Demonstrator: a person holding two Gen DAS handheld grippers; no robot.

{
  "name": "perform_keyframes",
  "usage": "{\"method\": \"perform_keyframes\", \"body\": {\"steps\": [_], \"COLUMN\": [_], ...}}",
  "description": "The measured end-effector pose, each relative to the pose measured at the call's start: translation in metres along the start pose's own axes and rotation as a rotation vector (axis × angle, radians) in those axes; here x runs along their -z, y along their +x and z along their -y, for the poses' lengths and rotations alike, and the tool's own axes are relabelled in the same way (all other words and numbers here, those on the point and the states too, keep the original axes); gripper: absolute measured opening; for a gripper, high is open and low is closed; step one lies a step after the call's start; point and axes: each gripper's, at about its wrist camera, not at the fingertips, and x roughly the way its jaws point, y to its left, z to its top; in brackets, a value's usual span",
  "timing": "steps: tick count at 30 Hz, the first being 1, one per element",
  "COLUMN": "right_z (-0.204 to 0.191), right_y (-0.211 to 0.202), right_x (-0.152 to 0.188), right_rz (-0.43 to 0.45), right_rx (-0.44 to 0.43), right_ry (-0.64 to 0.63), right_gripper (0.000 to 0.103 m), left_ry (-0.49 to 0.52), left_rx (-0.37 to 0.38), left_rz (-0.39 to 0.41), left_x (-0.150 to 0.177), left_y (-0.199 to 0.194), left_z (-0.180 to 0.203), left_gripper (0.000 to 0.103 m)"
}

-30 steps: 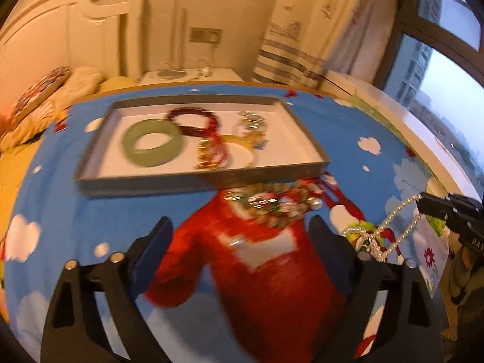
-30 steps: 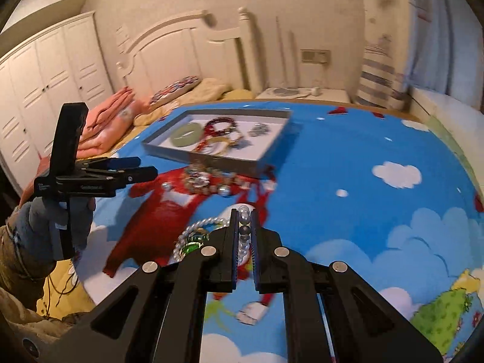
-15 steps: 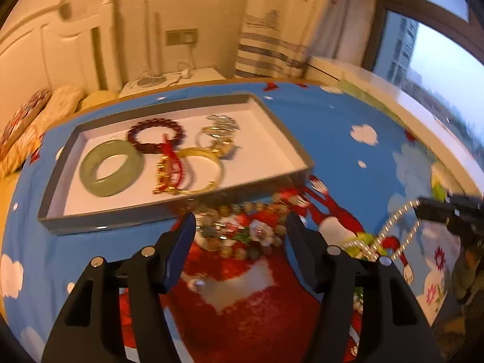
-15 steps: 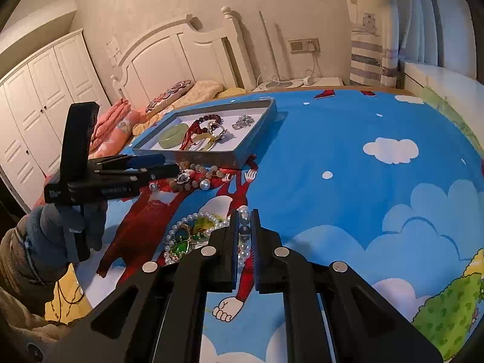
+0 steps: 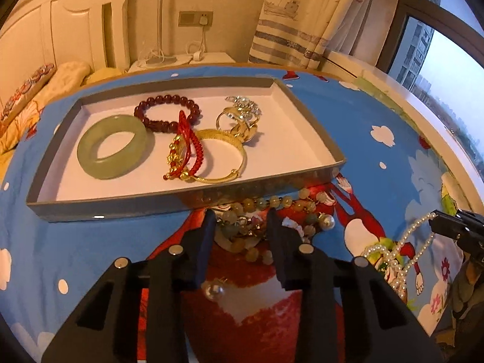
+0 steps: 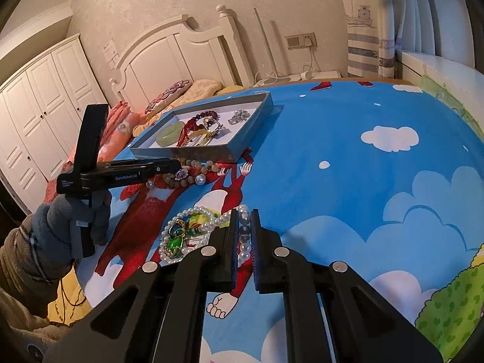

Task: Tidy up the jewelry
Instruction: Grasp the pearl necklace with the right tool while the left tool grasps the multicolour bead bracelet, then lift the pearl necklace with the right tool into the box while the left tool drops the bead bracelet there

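Observation:
A multicolour bead strand [image 5: 242, 224] lies on the blue bedsheet just in front of the grey tray [image 5: 106, 208]. My left gripper [image 5: 240, 217] is down over it with its jaws closing; the beads sit between the fingers, and a gap still shows. The tray holds a jade bangle [image 5: 115, 146], a dark red bead bracelet [image 5: 166, 112], a red cord with gold charms [image 5: 184, 154], a gold bangle [image 5: 224, 157] and a silver piece [image 5: 242, 106]. My right gripper [image 6: 244, 227] is shut on the pearl necklace [image 6: 193, 213], whose green pendant [image 6: 174, 243] rests on the sheet.
A loose pearl piece [image 5: 213, 290] lies under my left gripper. A gloved hand [image 6: 69, 220] holds the left gripper. Pillows [image 6: 169, 93] and a white headboard [image 6: 181, 51] are behind the tray; a nightstand [image 5: 181, 59], a curtain and a window [image 5: 447, 69] lie beyond.
My left gripper came forward and down onto the bead strand, and its jaws narrowed around it. The right gripper stayed shut on the pearls and sank slightly.

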Motion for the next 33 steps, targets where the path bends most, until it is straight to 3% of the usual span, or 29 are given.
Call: {"method": "perform_keyframes", "body": {"steps": [1, 19, 25, 33], "right_z": [0.0, -0.001, -0.004, -0.023], "right_y": [0.0, -0.004, -0.01, -0.026], "right_x": [0.0, -0.001, -0.002, -0.014], "right_rz": [0.0, 0.011, 0.039, 0.11], "right_rx": [0.0, 0.001, -0.003, -0.038], "right_ry": [0.0, -0.003, -0.007, -0.052], "right_gripper": [0.009, 0.009, 0.009, 0.009], "left_ry": [0.007, 0.142, 0.138, 0.17], "left_rx": [-0.014, 0.13, 0.113, 0.026], "left_rz": [0.007, 0.149, 0.172, 0.16], "left_x": [0.0, -0.002, -0.002, 0.008], "left_y": [-0.002, -0.066, -0.08, -0.083], "left_z": [0.002, 0.064, 0.06, 0.054], "left_gripper": [0.009, 0.009, 0.009, 0.009]}}
